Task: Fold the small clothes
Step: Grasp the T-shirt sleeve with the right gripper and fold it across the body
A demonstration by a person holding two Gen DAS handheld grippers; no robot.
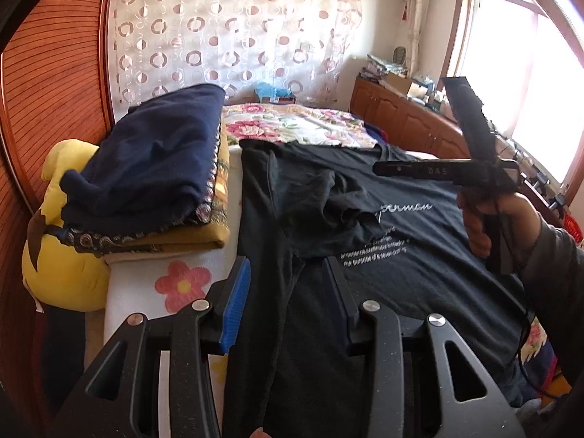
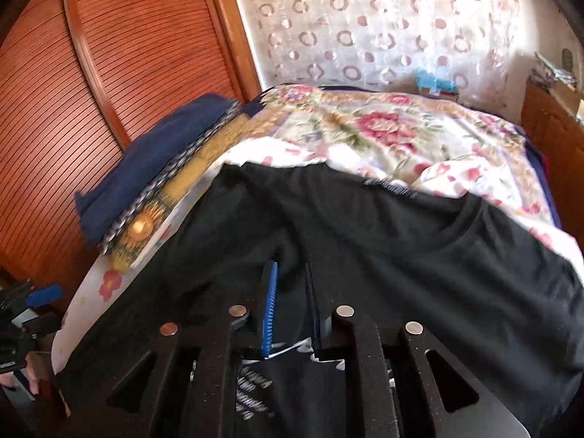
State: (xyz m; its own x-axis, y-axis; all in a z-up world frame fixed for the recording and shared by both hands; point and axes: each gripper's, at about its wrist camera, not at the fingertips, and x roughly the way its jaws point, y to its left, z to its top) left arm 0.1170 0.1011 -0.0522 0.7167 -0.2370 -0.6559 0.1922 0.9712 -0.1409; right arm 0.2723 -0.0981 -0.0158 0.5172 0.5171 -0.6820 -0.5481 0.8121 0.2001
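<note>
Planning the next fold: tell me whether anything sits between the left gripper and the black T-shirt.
Nothing visible does. The left gripper is right over the black T-shirt, fabric running between its parted fingers. The folded navy pile lies off to the side, clear of it.

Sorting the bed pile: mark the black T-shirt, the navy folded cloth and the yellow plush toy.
black T-shirt (image 1: 419,255), left wrist view, chest below the print.
navy folded cloth (image 1: 160,153), left wrist view, top face.
yellow plush toy (image 1: 62,273), left wrist view, lower body.

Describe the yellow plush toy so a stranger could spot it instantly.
Start at the bed, then go to its side by the wooden slatted door. The yellow plush toy sits wedged there beside the folded blankets, the only bright, rounded thing.
</note>
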